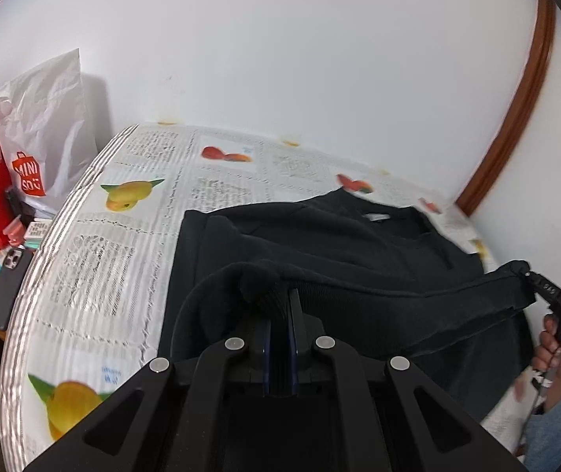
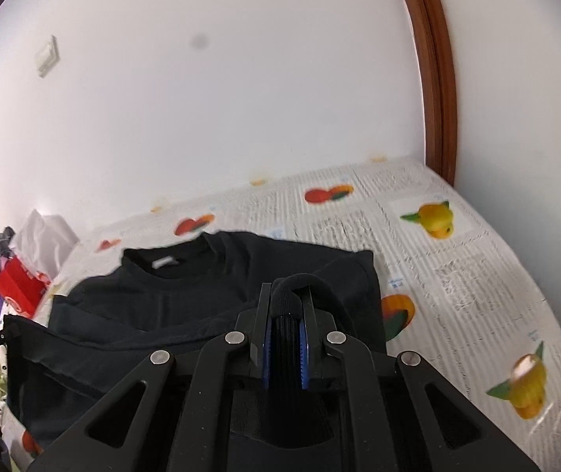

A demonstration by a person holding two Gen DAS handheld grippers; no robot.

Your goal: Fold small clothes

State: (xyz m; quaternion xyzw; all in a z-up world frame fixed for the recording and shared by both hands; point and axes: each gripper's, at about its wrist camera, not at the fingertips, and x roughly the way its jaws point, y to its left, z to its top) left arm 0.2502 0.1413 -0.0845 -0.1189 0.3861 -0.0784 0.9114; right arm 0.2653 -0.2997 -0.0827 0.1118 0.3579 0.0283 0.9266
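Left wrist view: left gripper (image 1: 280, 299) clamped on hem of black sweater (image 1: 320, 236); garment's body spreads ahead on fruit-print table cover (image 1: 123, 196). Right gripper (image 2: 286, 295) pinches the hem's other end, collar ahead-left.

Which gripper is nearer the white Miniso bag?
Left. The left gripper clamps the black shirt on the side toward the Miniso bag; the right gripper clamps it farther off, toward the door frame.

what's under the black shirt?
The fruit-print tablecloth shows all around the black shirt, whose hem both the left gripper and right gripper hold lifted. Anything beneath the fabric is hidden.
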